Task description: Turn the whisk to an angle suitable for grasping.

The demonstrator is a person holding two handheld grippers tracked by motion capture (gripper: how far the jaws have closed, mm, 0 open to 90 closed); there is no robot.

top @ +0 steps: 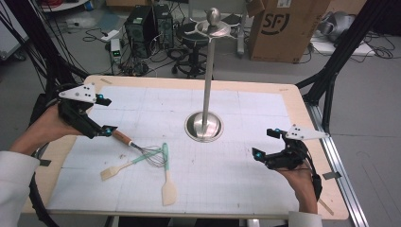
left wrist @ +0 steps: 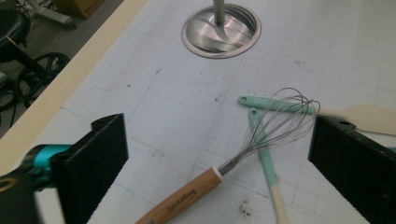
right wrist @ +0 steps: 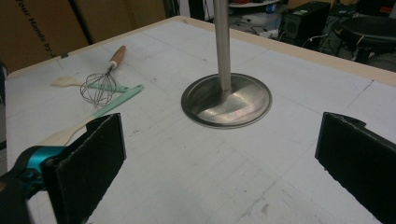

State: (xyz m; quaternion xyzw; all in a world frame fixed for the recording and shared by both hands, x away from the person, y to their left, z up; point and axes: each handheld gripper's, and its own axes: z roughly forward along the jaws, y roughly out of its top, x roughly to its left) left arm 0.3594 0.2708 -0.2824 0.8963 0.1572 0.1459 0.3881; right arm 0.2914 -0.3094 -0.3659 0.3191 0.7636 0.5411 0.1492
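A whisk with a wooden handle (top: 122, 137) and wire head (top: 153, 156) lies left of centre on the white mat. Its wires rest across two mint-handled spatulas, a long one (top: 167, 182) and a small one (top: 116, 170). My left gripper (top: 108, 115) hovers at the end of the whisk's handle, jaws wide open. In the left gripper view (left wrist: 218, 123) the handle (left wrist: 182, 198) lies on the mat below the gap, touching neither jaw. At the right side of the table my right gripper (top: 265, 143) is open and holds nothing. Its own view (right wrist: 222, 121) shows the whisk (right wrist: 100, 86) far off.
A steel stand with a round base (top: 204, 126) and a tall pole (top: 208, 85) rises from the table's middle. Behind the table are a cardboard box (top: 283, 28), computer towers (top: 144, 26), a stool (top: 194, 35) and cables. A black frame leg (top: 331, 75) stands at the right.
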